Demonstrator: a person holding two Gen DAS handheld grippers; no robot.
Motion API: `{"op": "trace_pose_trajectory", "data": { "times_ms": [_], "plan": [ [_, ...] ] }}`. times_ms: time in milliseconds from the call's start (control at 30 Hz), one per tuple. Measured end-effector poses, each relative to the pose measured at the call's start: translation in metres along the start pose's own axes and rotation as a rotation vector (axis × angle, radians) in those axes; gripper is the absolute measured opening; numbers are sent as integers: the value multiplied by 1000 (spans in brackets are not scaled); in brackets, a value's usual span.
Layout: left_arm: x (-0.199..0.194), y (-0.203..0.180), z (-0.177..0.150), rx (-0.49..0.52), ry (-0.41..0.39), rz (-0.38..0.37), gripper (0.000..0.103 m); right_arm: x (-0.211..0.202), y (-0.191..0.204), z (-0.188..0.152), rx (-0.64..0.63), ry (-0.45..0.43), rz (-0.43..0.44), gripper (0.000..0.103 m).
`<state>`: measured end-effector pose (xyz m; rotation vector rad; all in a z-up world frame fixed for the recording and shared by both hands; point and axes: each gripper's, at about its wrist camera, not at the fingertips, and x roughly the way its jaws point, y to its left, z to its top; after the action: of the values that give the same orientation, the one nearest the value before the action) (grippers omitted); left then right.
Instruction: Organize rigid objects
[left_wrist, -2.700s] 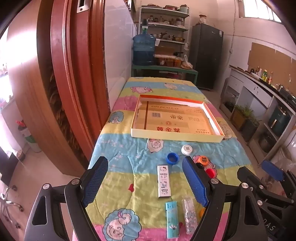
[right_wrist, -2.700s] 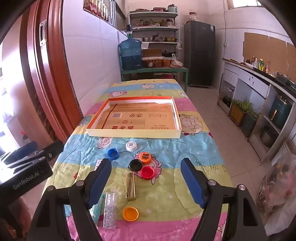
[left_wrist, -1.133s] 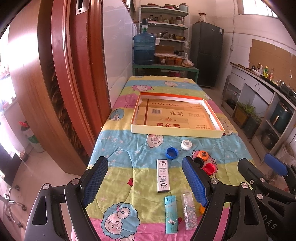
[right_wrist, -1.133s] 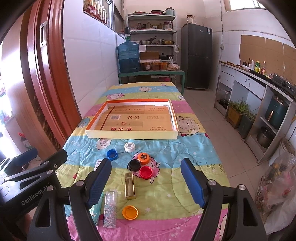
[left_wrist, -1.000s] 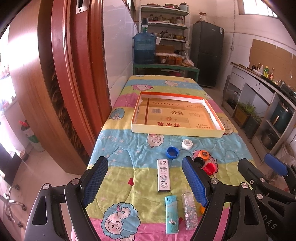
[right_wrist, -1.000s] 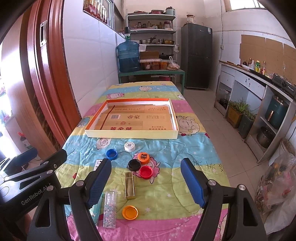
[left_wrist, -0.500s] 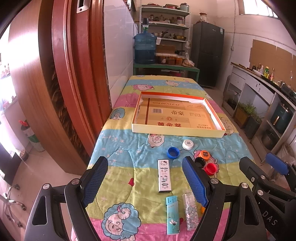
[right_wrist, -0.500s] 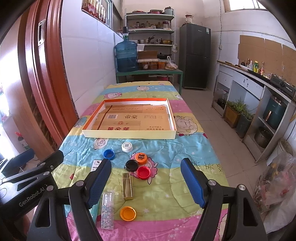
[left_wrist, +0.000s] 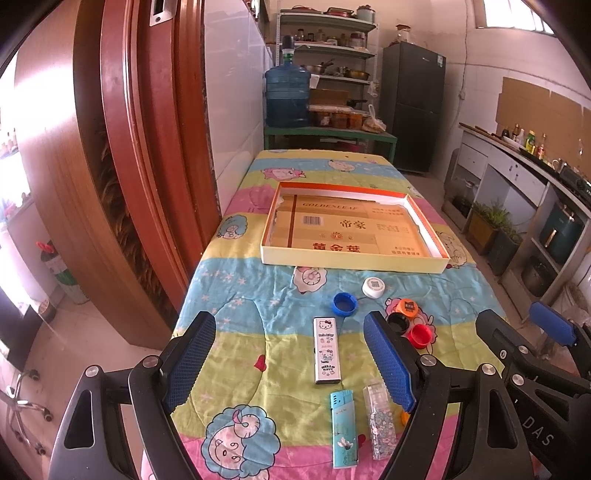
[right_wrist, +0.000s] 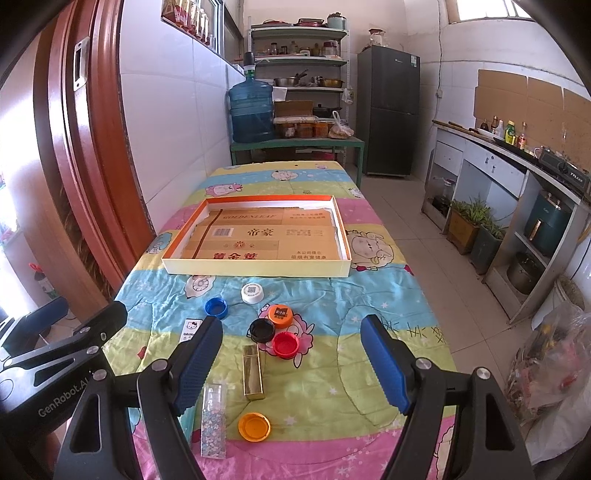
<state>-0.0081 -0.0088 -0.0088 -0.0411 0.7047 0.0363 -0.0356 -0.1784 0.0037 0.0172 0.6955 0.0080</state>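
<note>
A shallow cardboard box (left_wrist: 352, 258) (right_wrist: 255, 267) lies mid-table on the cartoon-print cloth. In front of it sit several bottle caps: white (left_wrist: 373, 287) (right_wrist: 252, 292), blue (left_wrist: 344, 303) (right_wrist: 216, 307), orange with a label (right_wrist: 280, 315), black (right_wrist: 262, 329), red (right_wrist: 285, 344) and a plain orange one (right_wrist: 254, 426). Four lighters lie nearer: Hello Kitty (left_wrist: 326, 350), light blue (left_wrist: 344, 428), glitter (right_wrist: 213, 419) and gold (right_wrist: 253, 371). My left gripper (left_wrist: 290, 362) and right gripper (right_wrist: 291, 360) both hover open above the near end, holding nothing.
A red wooden door frame (left_wrist: 147, 166) and tiled wall run along the table's left side. A green bench with a blue water jug (right_wrist: 251, 114), shelves and a fridge stand beyond the far end. A counter (right_wrist: 517, 173) lines the right, across an aisle.
Both grippers have drawn back and up slightly, so the table looks a little farther away. Nothing on the cloth has moved and both stay open.
</note>
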Motion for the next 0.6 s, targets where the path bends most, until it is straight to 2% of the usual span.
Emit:
{"op": "trace_pose_trajectory", "data": {
  "times_ms": [600],
  "plan": [
    [4,-2,-1,0,8,3,83,2,0,1,2,8,1,77]
  ]
}}
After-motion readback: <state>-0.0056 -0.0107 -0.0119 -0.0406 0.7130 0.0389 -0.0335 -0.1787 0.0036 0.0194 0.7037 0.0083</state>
